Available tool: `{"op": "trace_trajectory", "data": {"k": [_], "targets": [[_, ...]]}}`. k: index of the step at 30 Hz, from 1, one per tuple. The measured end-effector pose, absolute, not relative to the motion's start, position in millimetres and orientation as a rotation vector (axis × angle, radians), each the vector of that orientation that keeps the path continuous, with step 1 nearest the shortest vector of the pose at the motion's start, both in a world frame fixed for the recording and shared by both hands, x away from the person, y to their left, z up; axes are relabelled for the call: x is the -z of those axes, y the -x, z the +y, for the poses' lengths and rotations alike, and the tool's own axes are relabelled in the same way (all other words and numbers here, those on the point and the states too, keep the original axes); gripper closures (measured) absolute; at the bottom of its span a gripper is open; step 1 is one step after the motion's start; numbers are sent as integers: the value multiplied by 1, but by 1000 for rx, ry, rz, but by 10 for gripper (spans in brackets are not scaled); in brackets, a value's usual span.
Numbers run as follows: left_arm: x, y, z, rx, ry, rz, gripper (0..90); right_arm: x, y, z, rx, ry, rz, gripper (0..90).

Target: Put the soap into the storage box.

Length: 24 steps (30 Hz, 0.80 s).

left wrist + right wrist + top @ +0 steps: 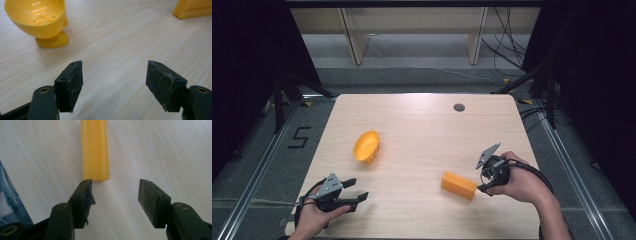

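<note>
We see the left gripper point(115, 82) with its two black jaws wide apart above the wooden table point(120, 45). A yellow cup point(40, 20) stands far left; a yellow block point(193, 8) lies far right.

High view fixed above the near edge, facing forward and down over the whole pale wooden table point(422, 125), left gripper view low, close to the tabletop, sharing the yellow plastic footed cup point(40, 21) and the orange rounded block point(192, 8), right gripper view tight, steeply down on that block's end

Black jaws (grey plates, blk cables)
</note>
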<state>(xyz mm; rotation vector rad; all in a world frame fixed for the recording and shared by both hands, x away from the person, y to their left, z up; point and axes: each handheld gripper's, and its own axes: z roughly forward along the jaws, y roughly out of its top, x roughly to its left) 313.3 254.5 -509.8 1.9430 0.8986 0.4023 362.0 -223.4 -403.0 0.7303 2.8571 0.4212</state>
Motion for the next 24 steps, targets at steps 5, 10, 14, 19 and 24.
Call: {"op": "trace_trajectory", "data": {"k": [5, 10, 14, 19, 24], "targets": [[510, -313, 254, -399, -1939, 896, 293, 401, -359, -216, -420, -711, 2874, 450], [510, -314, 254, -398, -1950, 893, 293, 402, -358, -204, -403, -659, 2900, 437], [510, -314, 254, -407, -1950, 891, 289, 402, -360, -196, -391, -644, 2908, 424], [509, -313, 255, -416, -1954, 890, 283, 411, -367, -184, -345, -597, 2967, 416], [510, -313, 254, -393, -1938, 886, 281, 424, -374, -175, -305, -586, 2977, 418]]}}
